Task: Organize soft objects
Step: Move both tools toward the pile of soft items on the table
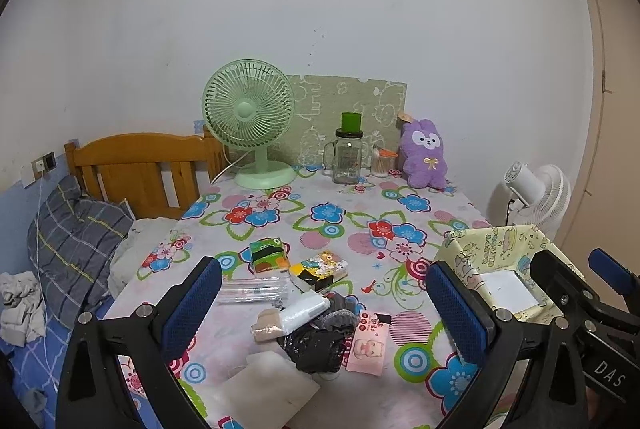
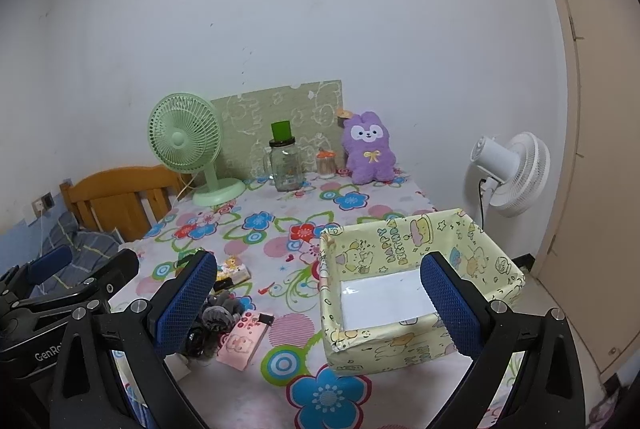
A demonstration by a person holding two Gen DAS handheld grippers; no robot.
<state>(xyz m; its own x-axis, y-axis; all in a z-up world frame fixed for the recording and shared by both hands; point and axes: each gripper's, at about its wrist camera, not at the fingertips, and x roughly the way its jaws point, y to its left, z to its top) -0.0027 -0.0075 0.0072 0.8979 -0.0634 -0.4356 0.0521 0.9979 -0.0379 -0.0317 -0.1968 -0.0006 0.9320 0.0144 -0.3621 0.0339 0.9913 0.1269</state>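
Note:
A heap of small soft things lies on the flowered tablecloth (image 1: 320,221): a green tissue pack (image 1: 267,255), a cartoon-print pack (image 1: 322,267), a clear wrapped pack (image 1: 254,289), a white pouch (image 1: 306,311), a grey sock (image 1: 338,313), a black bundle (image 1: 316,347), a pink pack (image 1: 366,345) and a white pad (image 1: 268,389). My left gripper (image 1: 324,313) is open above the heap, holding nothing. A yellow cartoon-print box (image 2: 416,289) with a white bottom stands at the table's right. My right gripper (image 2: 320,303) is open and empty over the box's left wall.
A green fan (image 1: 252,125), a glass jar with a green lid (image 1: 349,153), a small cotton-swab jar (image 1: 380,163) and a purple plush (image 1: 426,155) stand along the back wall. A wooden bed with a plaid pillow (image 1: 76,241) lies left. A white floor fan (image 2: 508,173) stands right.

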